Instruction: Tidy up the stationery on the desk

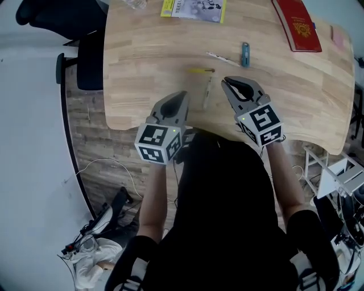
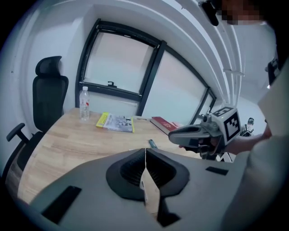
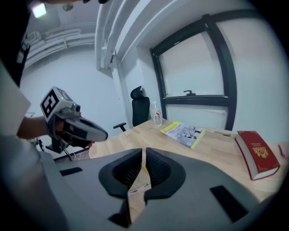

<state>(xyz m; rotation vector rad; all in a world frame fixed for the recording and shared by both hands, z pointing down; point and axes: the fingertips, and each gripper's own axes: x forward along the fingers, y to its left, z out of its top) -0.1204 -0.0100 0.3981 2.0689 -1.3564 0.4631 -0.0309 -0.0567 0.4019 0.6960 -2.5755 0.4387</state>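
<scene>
head view: left tongs [image 1: 182, 95], right tongs [image 1: 228, 83] clenched, empty; booklet [image 1: 193, 9] cut off at top.

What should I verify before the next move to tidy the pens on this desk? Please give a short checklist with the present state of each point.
1. Left gripper ready to take a pen: not ok. Its jaws are together, with nothing between them.
2. Right gripper ready: not ok. Its jaws are together and empty too.
3. Nearest pens free to grasp: ok. The yellow pen and the pale pen lie uncovered on the desk, near both grippers.
4. White pen and blue item apart from each other: ok.
5. Holder or case for the stationery: cannot tell. None shows in any view.
</scene>
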